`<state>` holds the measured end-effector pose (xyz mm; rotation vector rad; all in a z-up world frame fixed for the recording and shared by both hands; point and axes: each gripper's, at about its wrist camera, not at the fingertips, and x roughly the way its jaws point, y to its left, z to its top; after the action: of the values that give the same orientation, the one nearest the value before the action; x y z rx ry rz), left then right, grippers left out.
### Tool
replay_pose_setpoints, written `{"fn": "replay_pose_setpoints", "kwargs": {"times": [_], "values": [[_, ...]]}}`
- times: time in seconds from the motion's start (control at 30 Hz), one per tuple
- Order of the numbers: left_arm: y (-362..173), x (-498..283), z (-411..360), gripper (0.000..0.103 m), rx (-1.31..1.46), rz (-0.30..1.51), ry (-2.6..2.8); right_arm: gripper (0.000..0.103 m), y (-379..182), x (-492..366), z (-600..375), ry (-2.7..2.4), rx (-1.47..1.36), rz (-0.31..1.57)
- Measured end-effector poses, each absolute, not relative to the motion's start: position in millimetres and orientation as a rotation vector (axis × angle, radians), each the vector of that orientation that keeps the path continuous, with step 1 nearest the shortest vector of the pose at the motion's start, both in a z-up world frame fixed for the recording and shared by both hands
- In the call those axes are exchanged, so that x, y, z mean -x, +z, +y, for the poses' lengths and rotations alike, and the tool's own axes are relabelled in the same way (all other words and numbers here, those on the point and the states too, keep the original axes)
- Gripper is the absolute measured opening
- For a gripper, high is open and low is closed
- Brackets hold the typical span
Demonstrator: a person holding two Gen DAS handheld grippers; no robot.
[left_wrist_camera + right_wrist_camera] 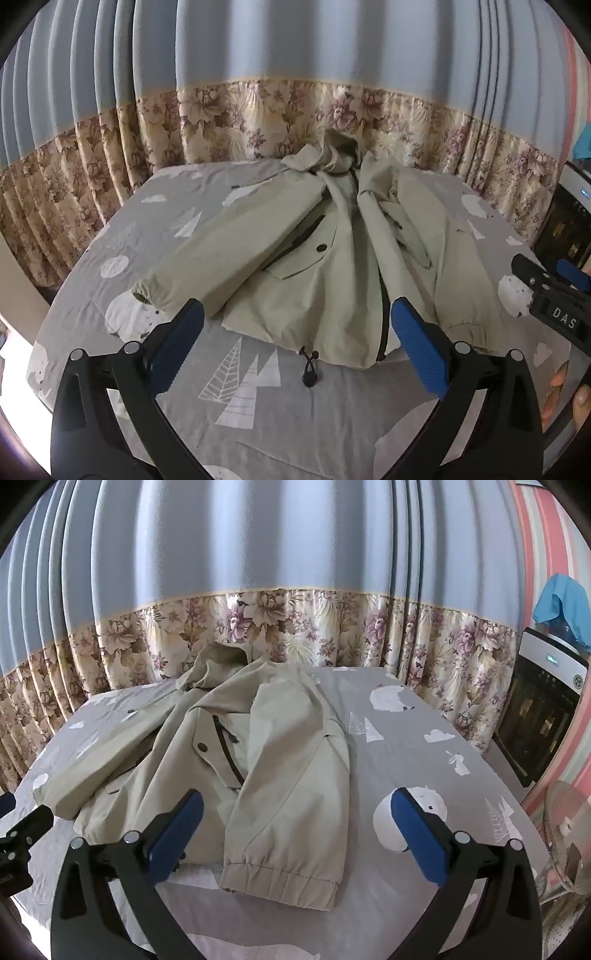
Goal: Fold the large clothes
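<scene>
A pale olive hooded jacket [325, 273] lies front up on the grey patterned bed sheet [258, 398], hood toward the curtain, both sleeves folded in over the body. My left gripper [295, 332] is open and empty, hovering above the jacket's hem; a black drawstring toggle [309, 373] lies below it. In the right wrist view the jacket [258, 760] fills the middle and its right sleeve cuff [280, 884] lies between the fingers. My right gripper [295, 823] is open and empty above that cuff. The right gripper also shows at the right edge of the left wrist view [554, 295].
A blue curtain with a floral lower band [258, 122] hangs behind the bed. A black and white appliance [539, 716] with a blue cloth [563, 605] on top stands at the right. A fan [565, 838] stands near the bed's right edge.
</scene>
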<state>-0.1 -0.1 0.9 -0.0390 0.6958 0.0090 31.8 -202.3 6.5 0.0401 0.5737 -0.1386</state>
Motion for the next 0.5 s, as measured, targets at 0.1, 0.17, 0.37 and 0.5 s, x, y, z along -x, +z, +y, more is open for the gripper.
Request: {"fn": "replay_pose_setpoints", "kwargs": {"times": [0.1,0.17,0.37,0.5], "values": [[5.2,0.9,-4.3,0.100,0.024,0.669,0.012,0.101,7.1,-32.0,-205.0,-0.137,-0.050,0.595],[9.5,1.5,-6.0,0.100,0.015,0.652,0.023,0.101,8.0,-32.0,-205.7,-0.136,-0.047,0.591],[4.3,1.9,4.5,0.100,0.029,0.641,0.033,0.101,12.7,-32.6,-211.6,-0.139,-0.036,0.577],[4.2,1.5,8.3,0.100,0.028,0.638,0.045,0.101,12.1,-30.2,-208.7,-0.139,-0.042,0.564]]}}
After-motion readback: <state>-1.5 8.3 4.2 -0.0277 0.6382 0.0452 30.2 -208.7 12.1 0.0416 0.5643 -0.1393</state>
